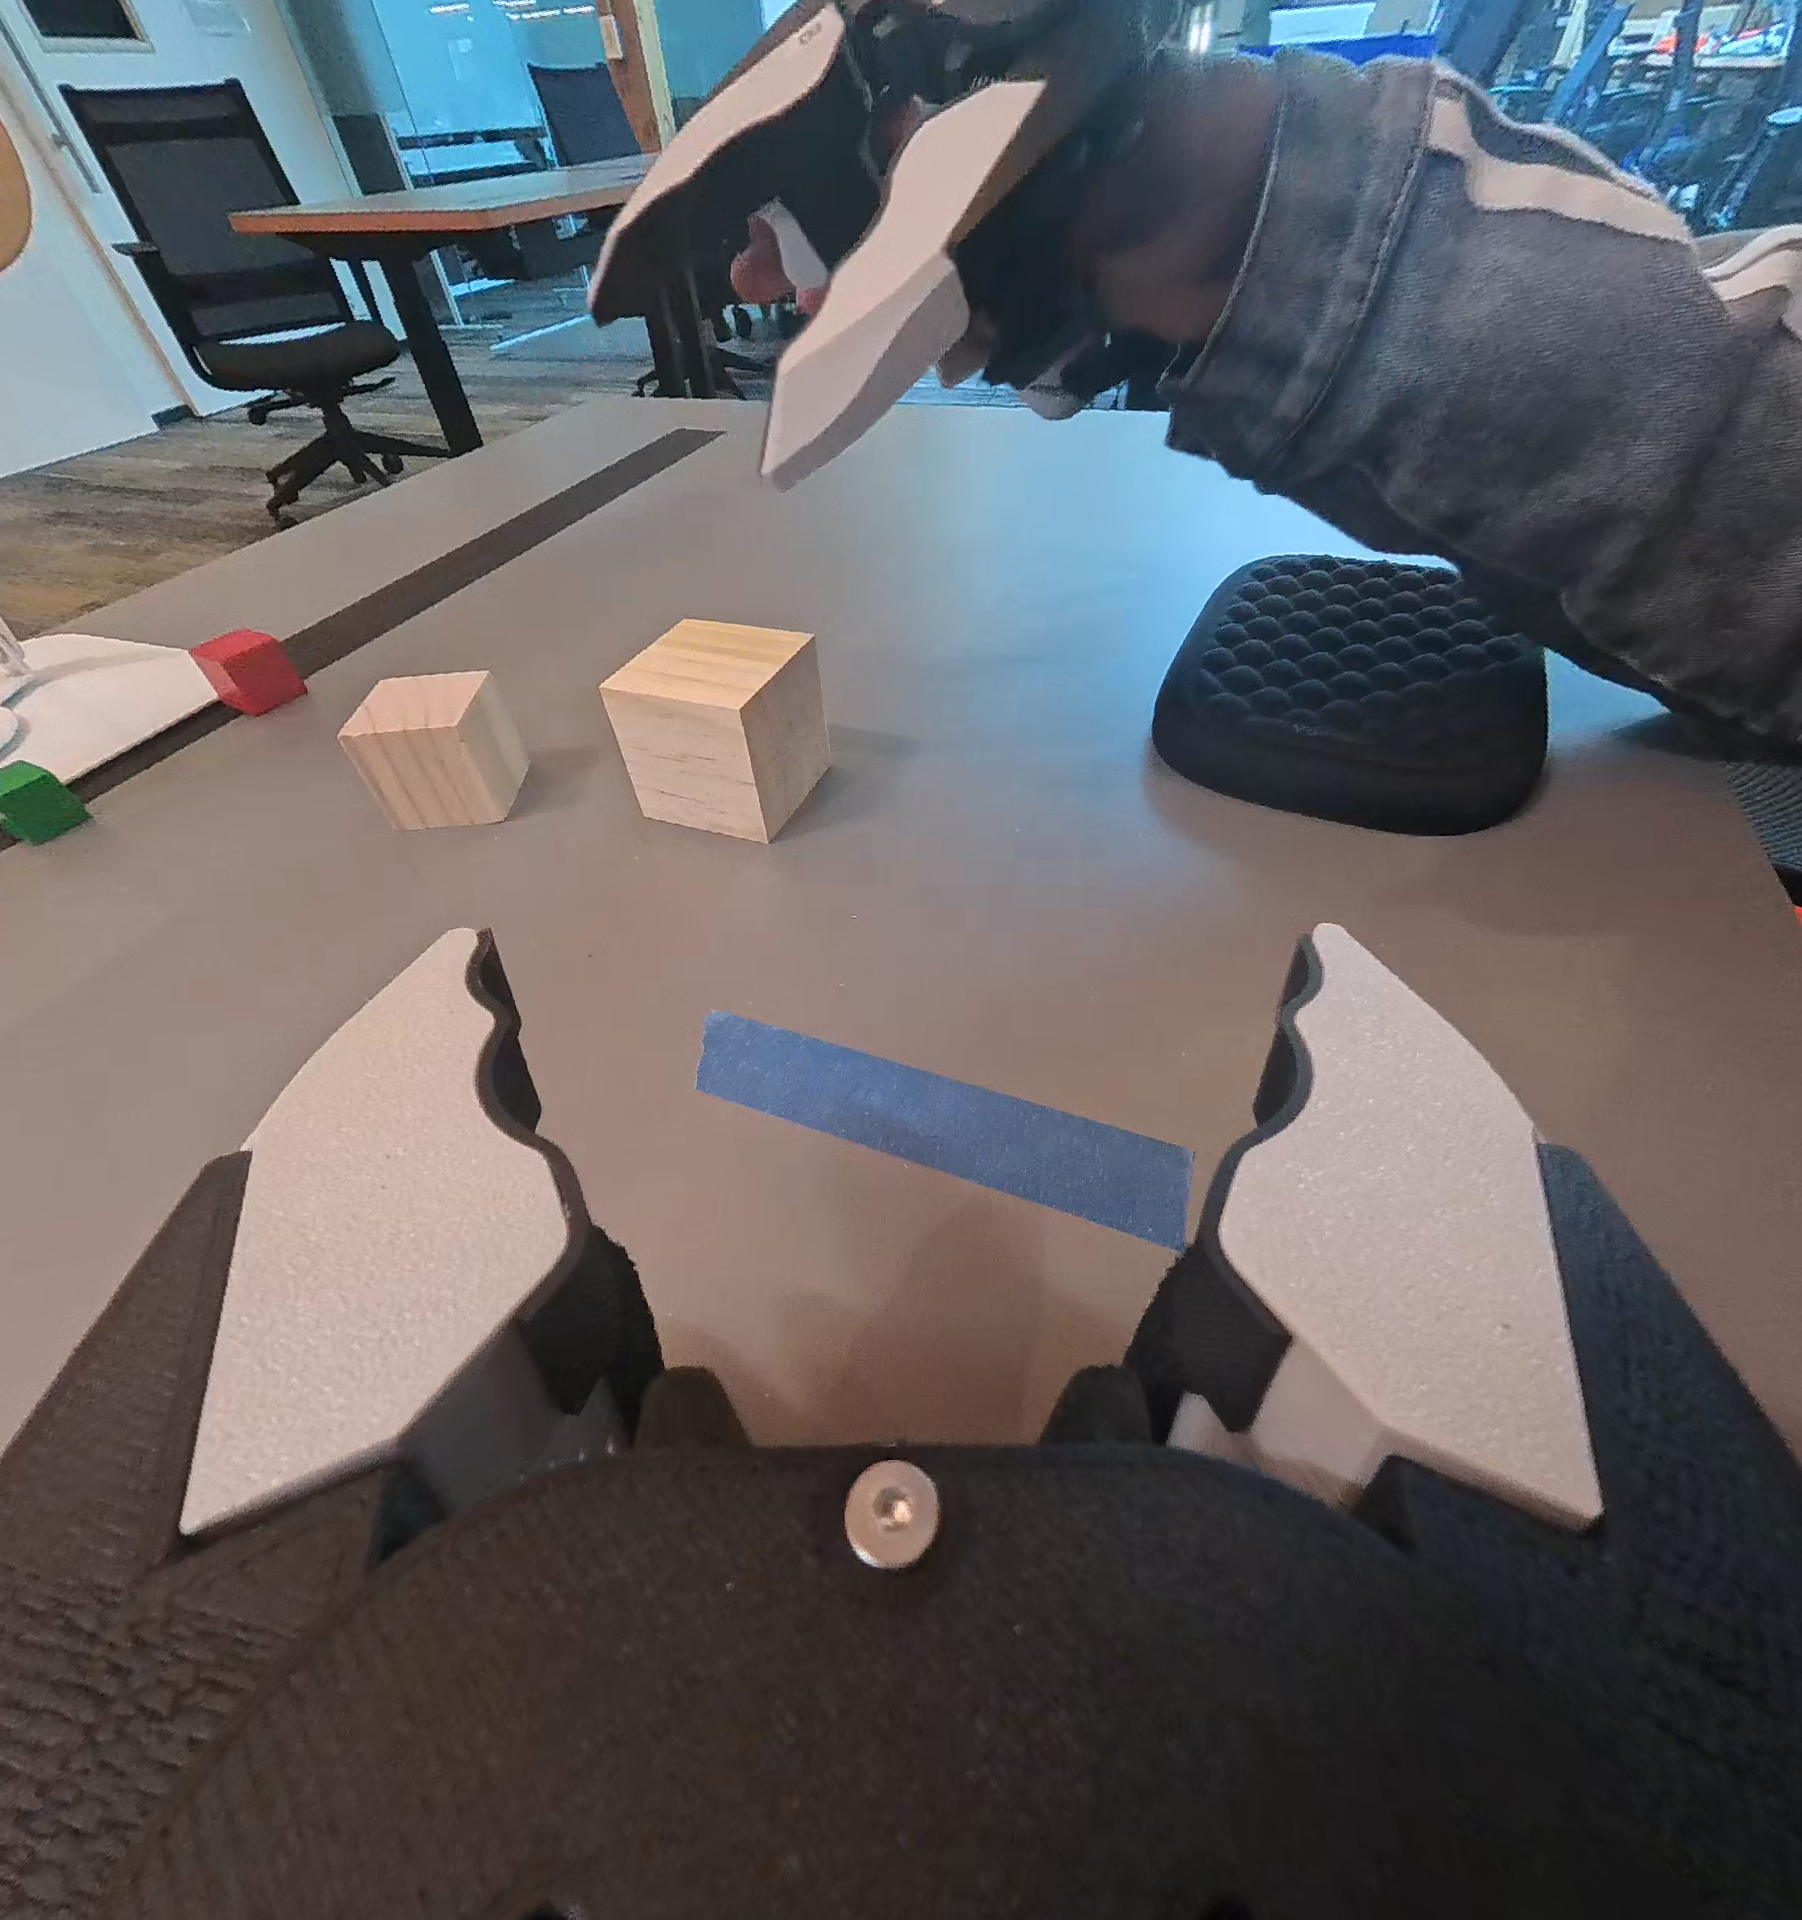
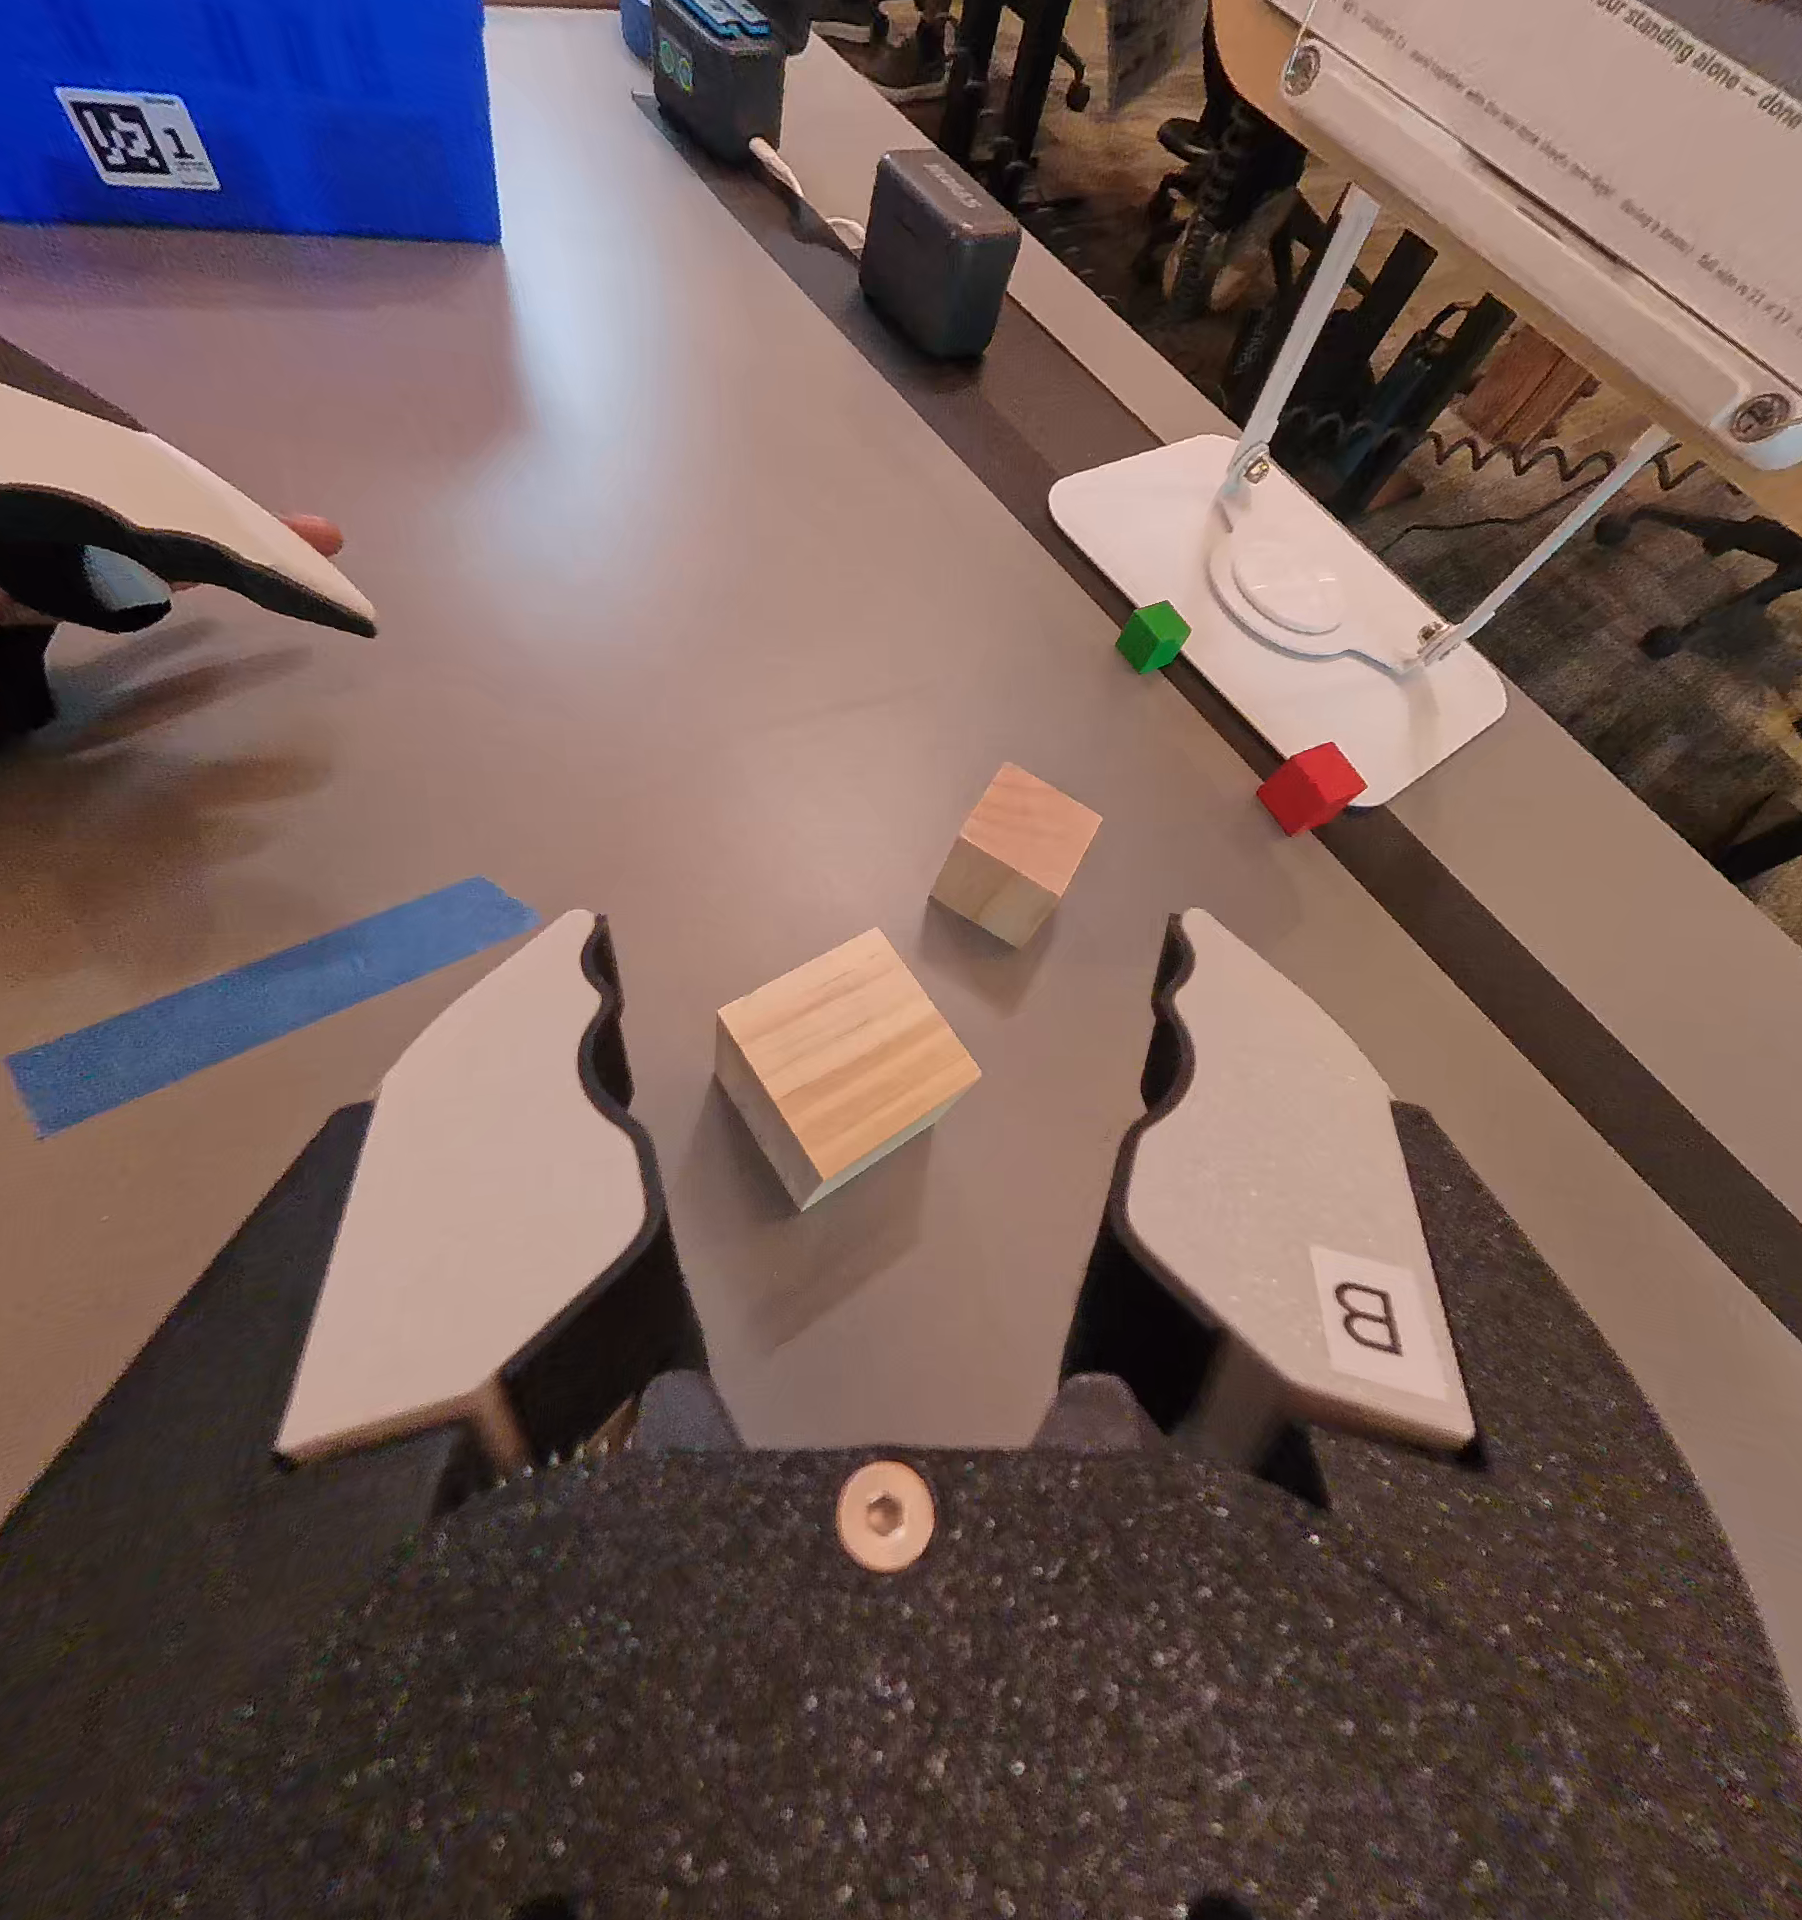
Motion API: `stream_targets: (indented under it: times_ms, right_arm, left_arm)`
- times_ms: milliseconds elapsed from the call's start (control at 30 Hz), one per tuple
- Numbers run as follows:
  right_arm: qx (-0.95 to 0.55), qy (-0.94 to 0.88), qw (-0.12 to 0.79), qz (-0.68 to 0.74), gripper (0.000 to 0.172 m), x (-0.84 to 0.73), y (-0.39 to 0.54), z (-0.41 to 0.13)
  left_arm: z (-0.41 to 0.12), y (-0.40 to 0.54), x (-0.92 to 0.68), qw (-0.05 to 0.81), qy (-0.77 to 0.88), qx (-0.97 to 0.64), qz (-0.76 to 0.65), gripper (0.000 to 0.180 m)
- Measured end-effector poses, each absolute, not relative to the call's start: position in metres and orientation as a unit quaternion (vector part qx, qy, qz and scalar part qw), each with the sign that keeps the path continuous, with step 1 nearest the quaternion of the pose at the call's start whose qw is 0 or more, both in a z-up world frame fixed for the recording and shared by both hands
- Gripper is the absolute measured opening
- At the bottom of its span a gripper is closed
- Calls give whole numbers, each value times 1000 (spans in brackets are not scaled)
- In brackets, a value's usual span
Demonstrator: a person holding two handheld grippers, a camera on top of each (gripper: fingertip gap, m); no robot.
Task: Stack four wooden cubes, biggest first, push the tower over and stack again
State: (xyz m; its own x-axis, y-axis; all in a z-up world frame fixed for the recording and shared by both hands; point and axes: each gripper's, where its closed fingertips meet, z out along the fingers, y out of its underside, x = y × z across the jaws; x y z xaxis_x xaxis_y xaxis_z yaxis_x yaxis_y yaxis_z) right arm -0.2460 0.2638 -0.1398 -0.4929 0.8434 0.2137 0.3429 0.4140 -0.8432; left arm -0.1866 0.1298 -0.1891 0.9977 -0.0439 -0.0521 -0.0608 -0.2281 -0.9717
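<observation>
Both tongs stood apart and bare: my right tongs hung above the biggest cube on the tabletop, my left tongs well short of it, over blue tape.

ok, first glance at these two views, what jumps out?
Four cubes lie scattered on the grey table, none stacked. The biggest wooden cube sits on the table between the open fingers of the right gripper, untouched, with the smaller wooden cube just beyond. The red cube and green cube sit against the white stand base.
</observation>
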Motion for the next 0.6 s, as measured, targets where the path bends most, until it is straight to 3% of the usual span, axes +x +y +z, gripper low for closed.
stream_targets:
  times_ms: [300,600]
  right_arm:
    - [-353,-819,279,357,110,-231,258,-155]
    - [-230,-938,146,215,91,-234,264,-192]
  left_arm:
    - [-189,130,-186,620,34,-784,7,135]
    - [-189,129,-187,621,32,-783,4,135]
